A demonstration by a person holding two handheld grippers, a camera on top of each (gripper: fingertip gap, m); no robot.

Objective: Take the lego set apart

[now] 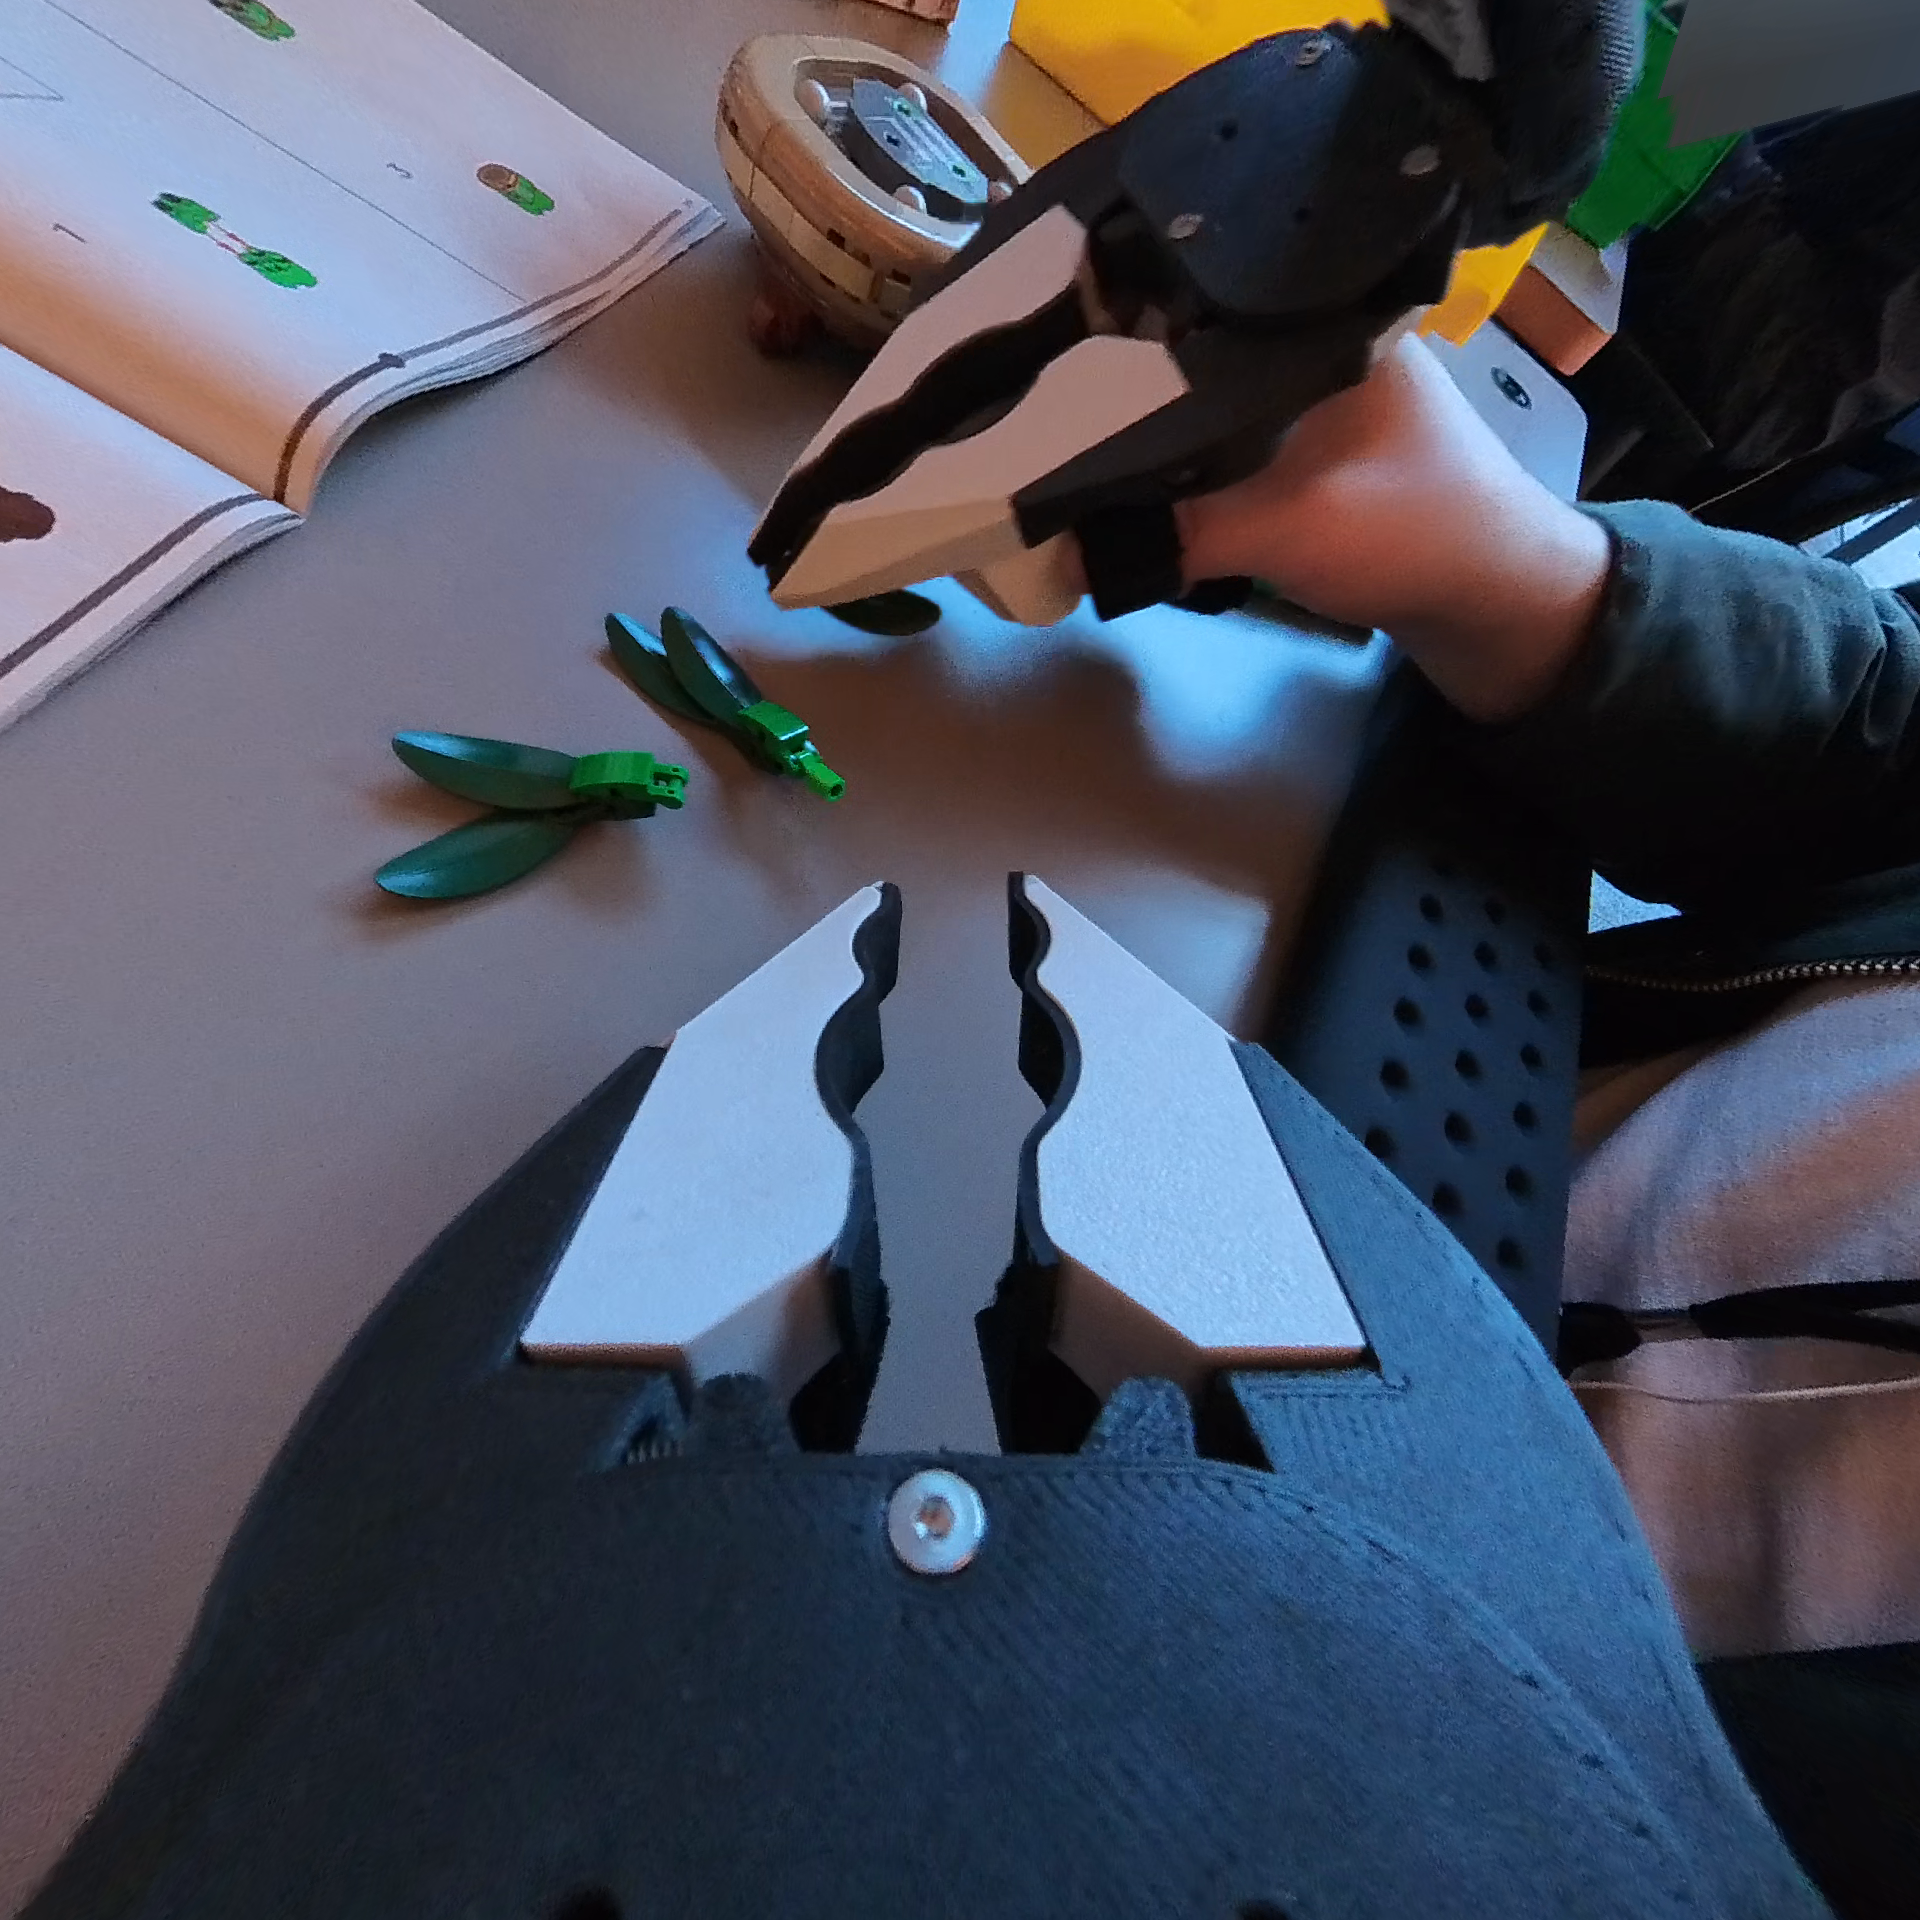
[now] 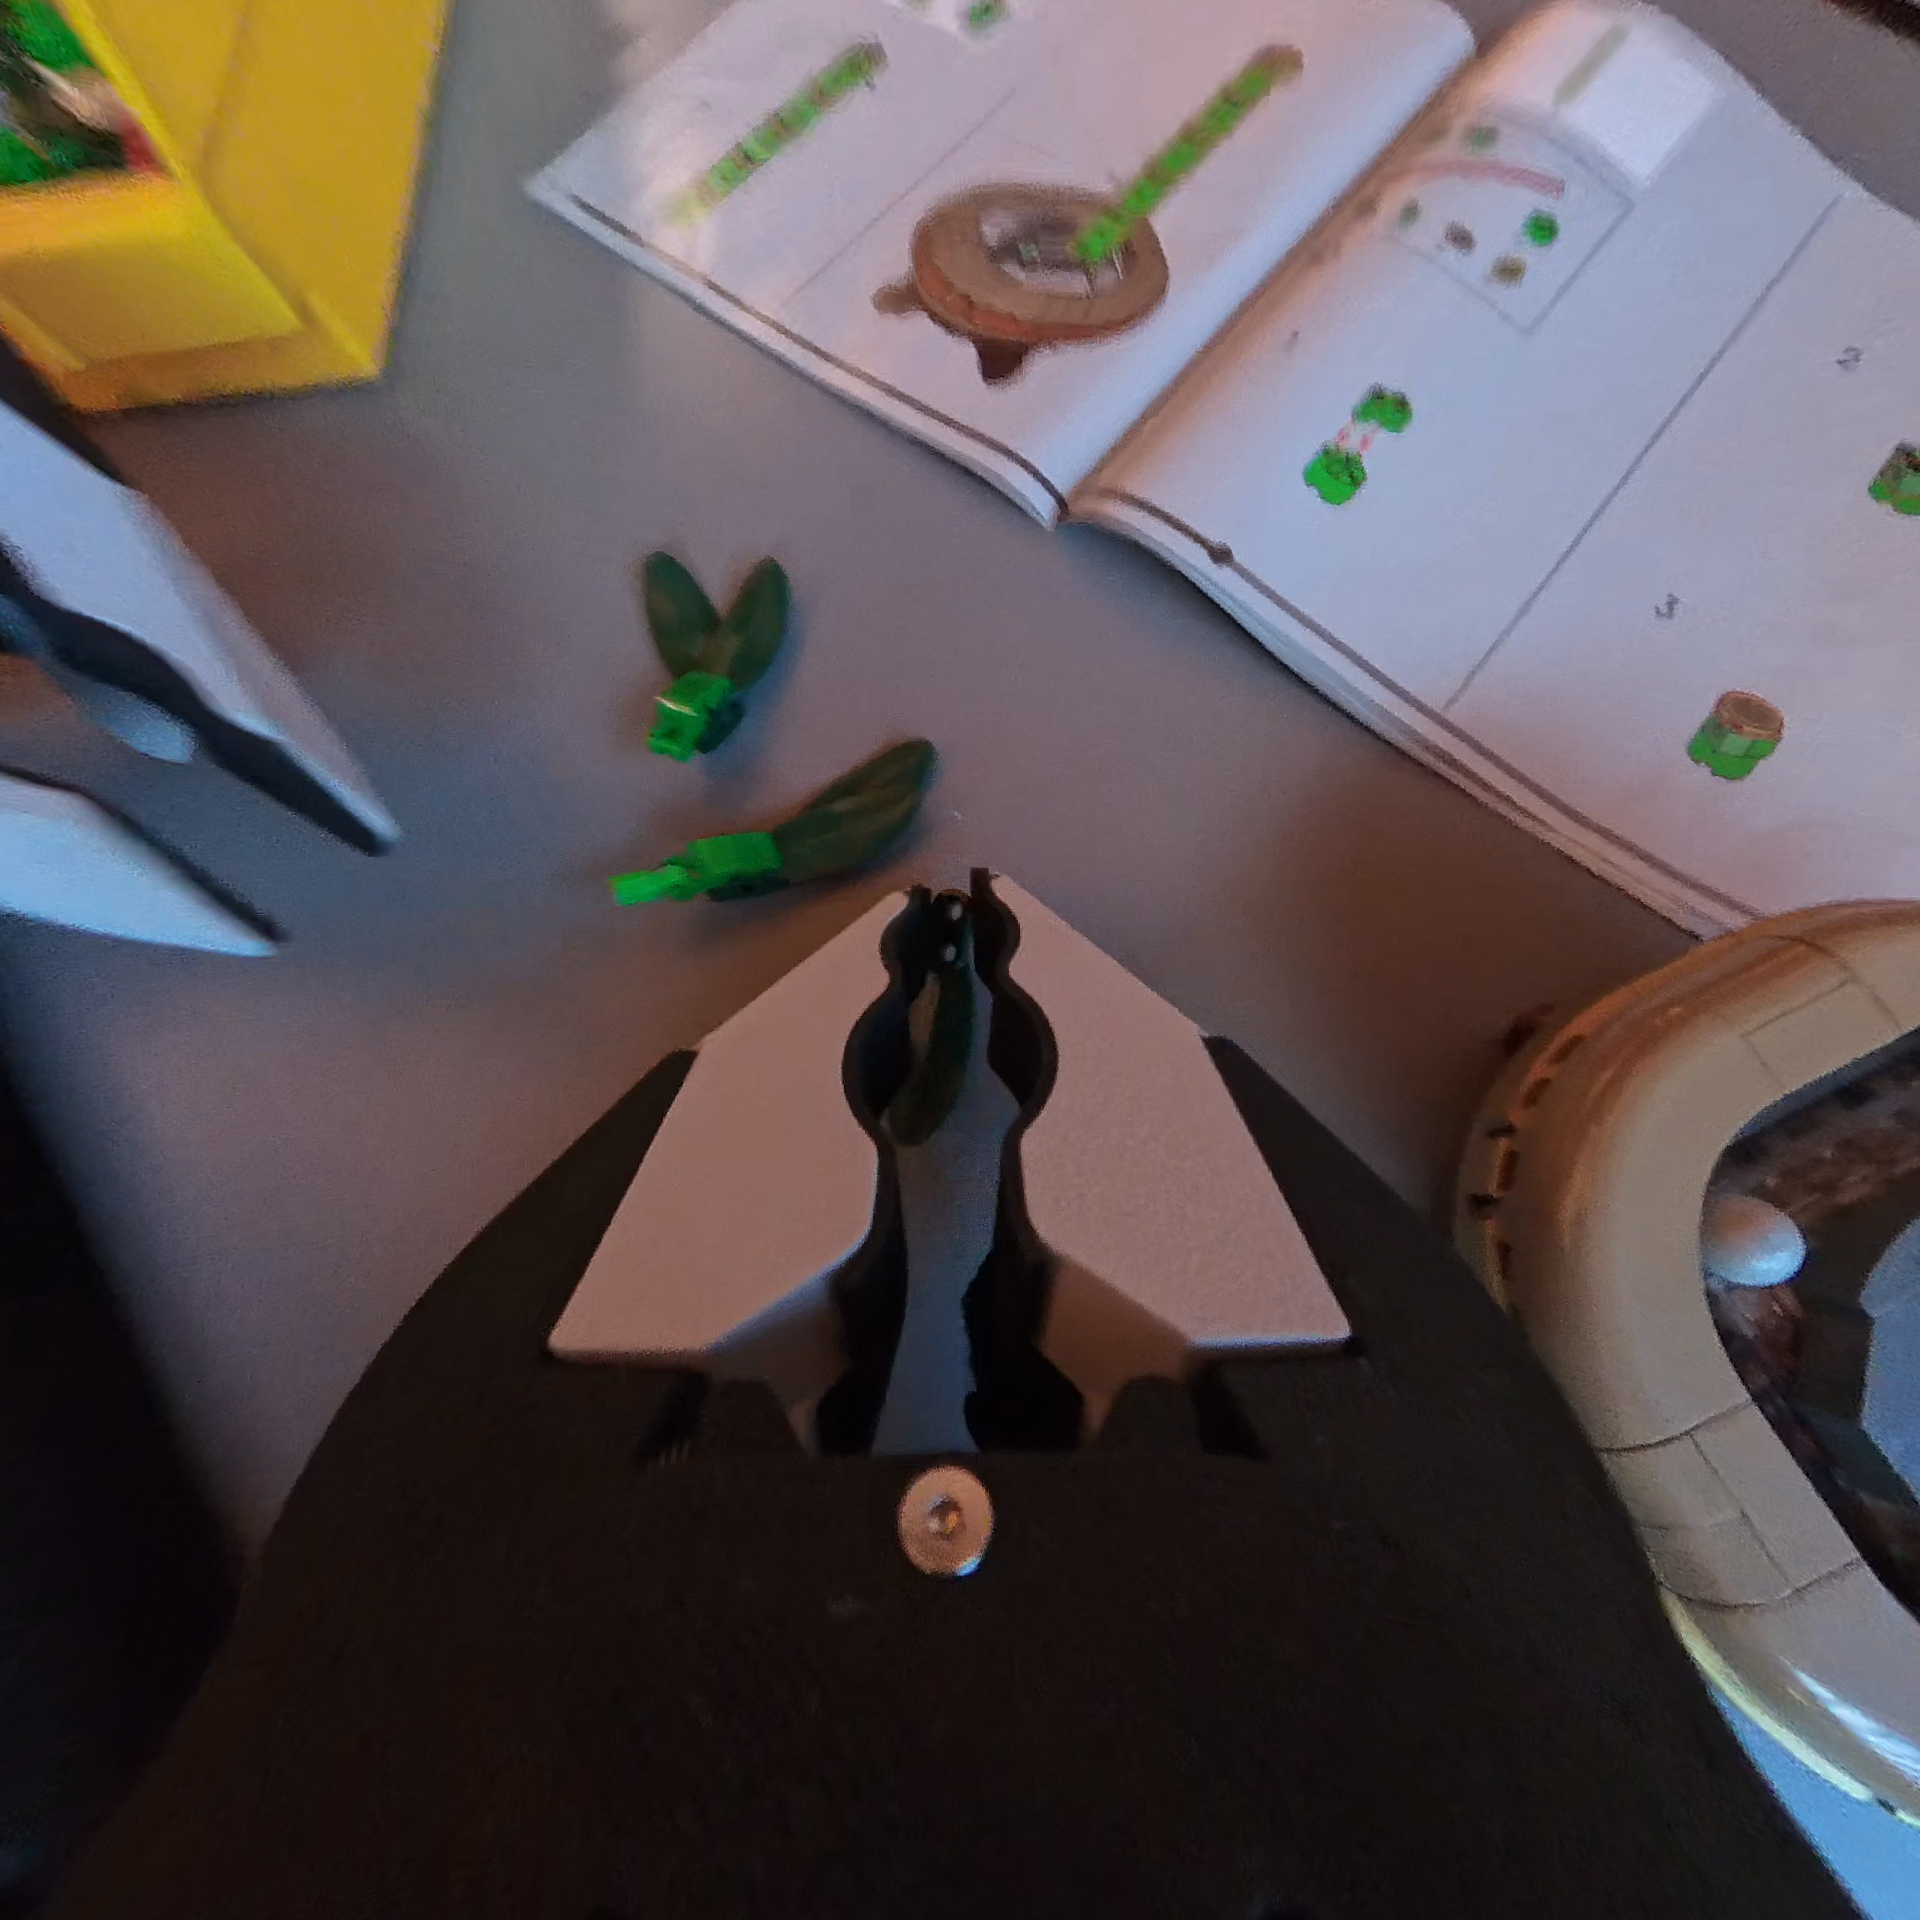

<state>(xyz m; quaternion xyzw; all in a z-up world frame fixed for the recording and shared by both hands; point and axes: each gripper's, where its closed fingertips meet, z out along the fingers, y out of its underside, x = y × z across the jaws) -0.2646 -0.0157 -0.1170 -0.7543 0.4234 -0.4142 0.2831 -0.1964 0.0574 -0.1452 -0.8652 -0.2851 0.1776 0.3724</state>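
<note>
leaf pieces coming off, one in hand

right gripper (image 2: 948,914): clenched on a dark green leaf piece (image 2: 935,1049), low over the table (image 2: 1143,810). left gripper (image 1: 954,904): parted, holding nothing. loose on the table: two leaf clusters (image 1: 717,691) (image 1: 520,800) with bright green connectors, lying just beside each other. tan round base (image 1: 862,197) stands beyond, near the open instruction booklet (image 1: 312,260); yellow box (image 2: 208,229) further off.
step judged: stripping leaves; next, set this piece down. bare table lies between clusters and left gripper; table edge is close on the person's side.
</note>
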